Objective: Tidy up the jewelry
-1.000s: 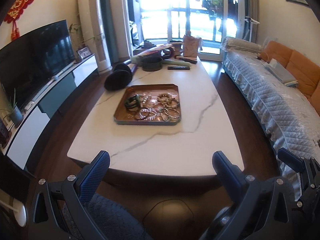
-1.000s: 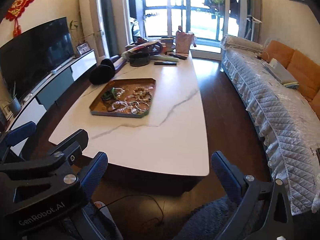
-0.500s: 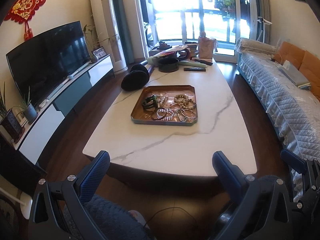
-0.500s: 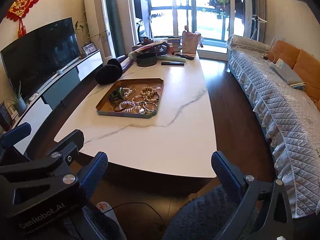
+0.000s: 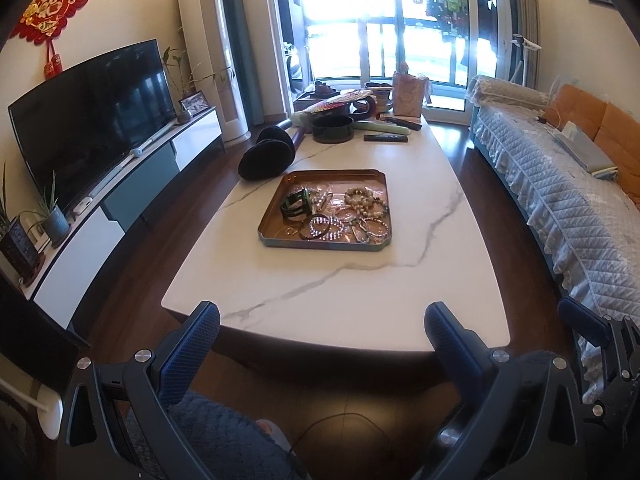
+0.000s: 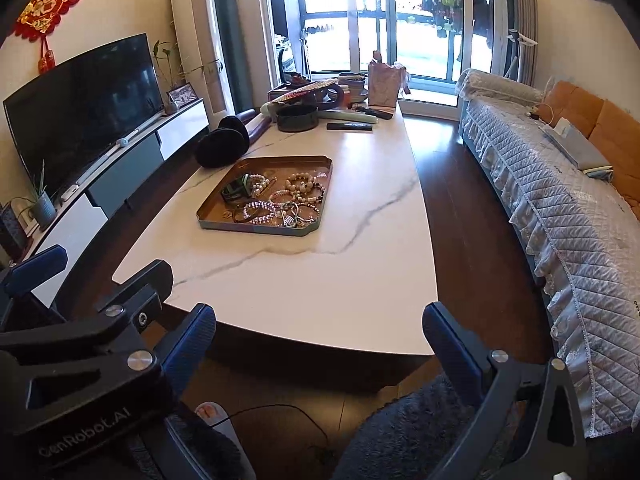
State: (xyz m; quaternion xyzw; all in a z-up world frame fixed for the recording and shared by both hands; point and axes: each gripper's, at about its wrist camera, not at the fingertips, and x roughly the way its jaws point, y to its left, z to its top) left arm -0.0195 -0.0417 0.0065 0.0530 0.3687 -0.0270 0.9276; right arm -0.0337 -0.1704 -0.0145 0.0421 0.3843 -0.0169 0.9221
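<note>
Both grippers, left and right, have drifted nearer the white marble counter; fingers spread, empty, well short of the copper tray of bracelets.

Copper-toned tray mid-table, flat, heaped with beaded bracelets and a green bangle.

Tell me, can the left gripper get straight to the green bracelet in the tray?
Probably yes. The left gripper is open, short of the table, and only bare marble lies before the tray holding the green bracelet.
</note>
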